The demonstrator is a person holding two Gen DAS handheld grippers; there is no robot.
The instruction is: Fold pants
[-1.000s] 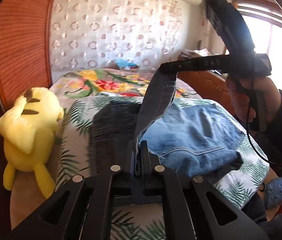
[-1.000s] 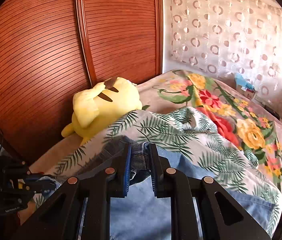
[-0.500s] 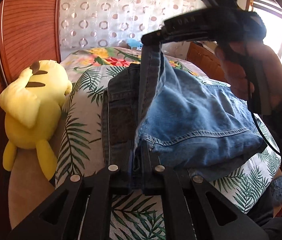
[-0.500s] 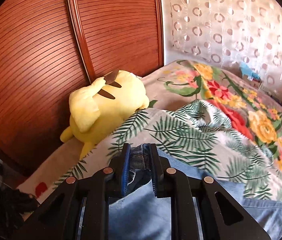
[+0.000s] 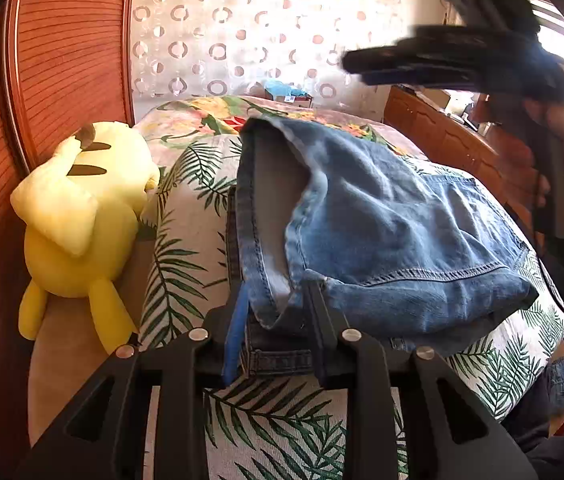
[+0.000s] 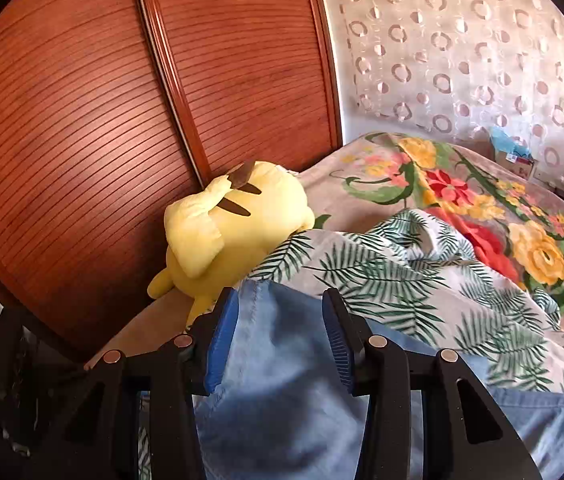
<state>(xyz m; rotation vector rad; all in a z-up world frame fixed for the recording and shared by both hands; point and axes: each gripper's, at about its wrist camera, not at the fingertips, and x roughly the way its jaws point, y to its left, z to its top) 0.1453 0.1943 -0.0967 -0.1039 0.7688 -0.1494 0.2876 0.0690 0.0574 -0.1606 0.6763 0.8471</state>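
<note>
On the bed, over a white bedspread printed with green palm leaves [image 5: 186, 248], the faded blue denim pants [image 5: 394, 232] now lie folded in a thick, layered bundle, their hem edges turned toward the left wrist camera. Half a second ago both tools were clamped on the fabric, the right one lifting a strip of denim high above the bed; now the left hand-held gripper [image 5: 276, 312] has its fingers spread apart, with the hem and a lower seam lying loose between them, and the right hand-held gripper [image 6: 278, 320] is likewise parted, pale denim resting slack between its blue pads [image 6: 222, 336] and pinched by neither. In the left wrist view the right tool appears as a dark, motion-blurred shape up and to the right, well clear of the cloth. Both releases at once suggest that this fold has just been laid down and let go. The top layer sits somewhat skewed, with a raised, open lip at the far end near the floral blanket [image 5: 218, 116], so the likely next need is a smoothing pass or one more fold to make the bundle compact. A yellow plush toy with brown-tipped ears [image 5: 82, 216] lies beside the pants against the reddish slatted wooden wardrobe door [image 6: 102, 100], apart from the denim.
</note>
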